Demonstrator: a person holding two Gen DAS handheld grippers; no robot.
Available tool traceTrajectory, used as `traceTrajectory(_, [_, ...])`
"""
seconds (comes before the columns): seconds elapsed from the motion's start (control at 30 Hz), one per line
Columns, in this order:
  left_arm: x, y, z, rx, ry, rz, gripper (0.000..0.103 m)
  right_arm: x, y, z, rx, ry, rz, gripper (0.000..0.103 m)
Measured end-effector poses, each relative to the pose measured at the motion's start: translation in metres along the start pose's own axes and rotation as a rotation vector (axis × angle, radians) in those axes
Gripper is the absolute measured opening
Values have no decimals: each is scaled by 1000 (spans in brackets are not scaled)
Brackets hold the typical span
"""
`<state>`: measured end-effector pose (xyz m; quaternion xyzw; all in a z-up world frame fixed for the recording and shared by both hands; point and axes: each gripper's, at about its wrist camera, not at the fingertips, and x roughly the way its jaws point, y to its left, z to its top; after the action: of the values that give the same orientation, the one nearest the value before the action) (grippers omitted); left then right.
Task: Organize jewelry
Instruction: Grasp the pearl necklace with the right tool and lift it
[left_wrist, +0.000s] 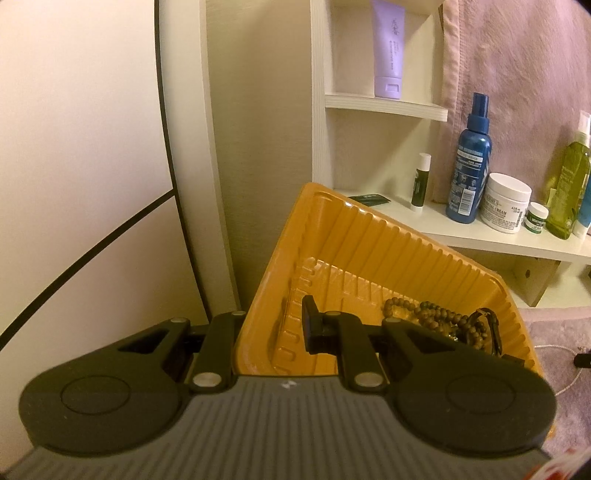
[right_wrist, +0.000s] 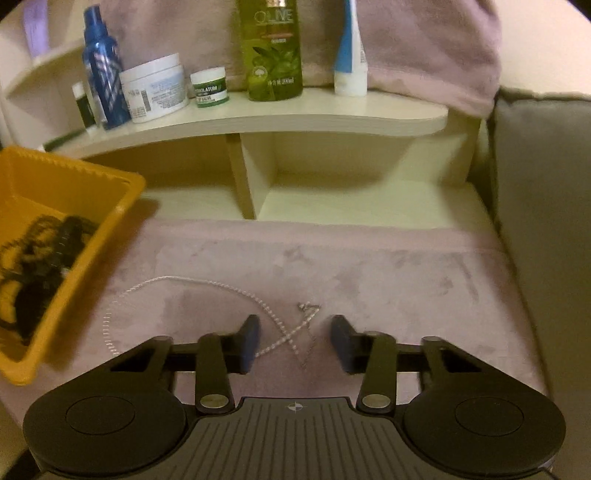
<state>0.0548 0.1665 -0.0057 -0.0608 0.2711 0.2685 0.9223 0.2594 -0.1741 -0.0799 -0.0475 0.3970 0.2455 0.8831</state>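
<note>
I have the yellow plastic tray (left_wrist: 369, 236), already holding bead bracelets (left_wrist: 436, 317), pinched by its wall in my left tongs (left_wrist: 273, 328), while my right tongs (right_wrist: 293, 341), parted and empty, straddle the silver chain necklace (right_wrist: 207, 282) on the pink cloth, so next I lower and close on it.

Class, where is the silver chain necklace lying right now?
In the right wrist view, the silver chain necklace lies on the pink cloth, right of the yellow tray, its crossed end between the right gripper fingers.
</note>
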Motion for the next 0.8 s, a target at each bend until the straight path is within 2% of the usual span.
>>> traceTrajectory(0.07, [0, 0, 0, 0, -1, -2, 15, 1, 7, -2, -35, -4, -26, 31])
traceTrajectory(0.17, [0, 1, 0, -6, -3, -3, 15, 0, 11, -5, -44, -7, -24, 9])
traceTrajectory(0.23, [0, 1, -1, -10, -4, -3, 15, -2, 13, -7, -40, -13, -15, 2])
traceTrajectory(0.4, [-1, 2, -1, -13, -5, -9, 15, -14, 6, -2, 29, -39, 65, 2])
traceTrajectory(0.57, [-1, 3, 0, -15, -5, -13, 15, -51, 5, 25, 63, -137, 151, 2])
traceTrajectory(0.8, [-2, 3, 1, -18, -7, -21, 15, -105, 21, 75, 23, -281, 254, 2])
